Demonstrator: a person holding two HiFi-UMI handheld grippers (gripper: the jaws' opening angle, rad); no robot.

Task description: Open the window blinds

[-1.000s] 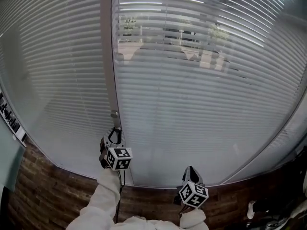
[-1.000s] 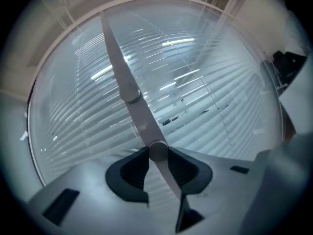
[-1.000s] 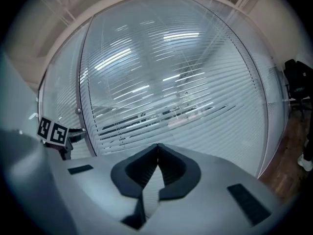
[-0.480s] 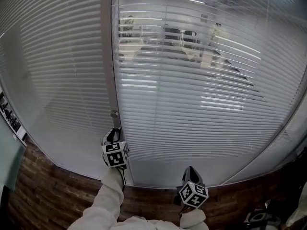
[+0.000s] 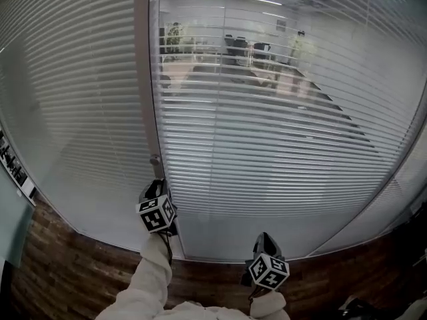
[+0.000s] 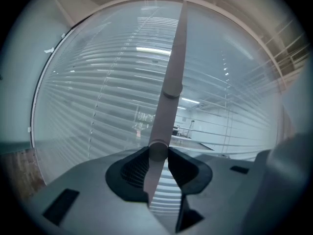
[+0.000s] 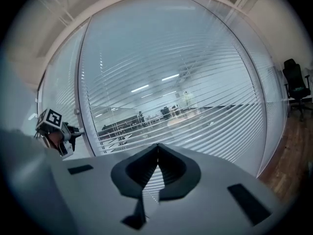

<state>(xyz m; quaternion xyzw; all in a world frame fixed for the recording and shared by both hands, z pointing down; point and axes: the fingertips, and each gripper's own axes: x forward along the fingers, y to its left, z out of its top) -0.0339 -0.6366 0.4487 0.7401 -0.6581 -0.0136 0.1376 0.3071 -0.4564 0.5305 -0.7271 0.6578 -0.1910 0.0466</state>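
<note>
- The left gripper (image 5: 157,188) is clamped on the lower end of the blinds' rod (image 6: 169,100). Its two jaws press on the rod from either side.
- The rod stands upright, rising from the jaws along the window post (image 5: 144,79) (in the left gripper view it leans a little right towards the top).
- The blinds (image 5: 280,139) hang just beyond, right of the post, with their slats running level and turned enough to show an office behind.
- The right gripper (image 5: 265,237) is lower and to the right, jaws together on nothing.
</note>
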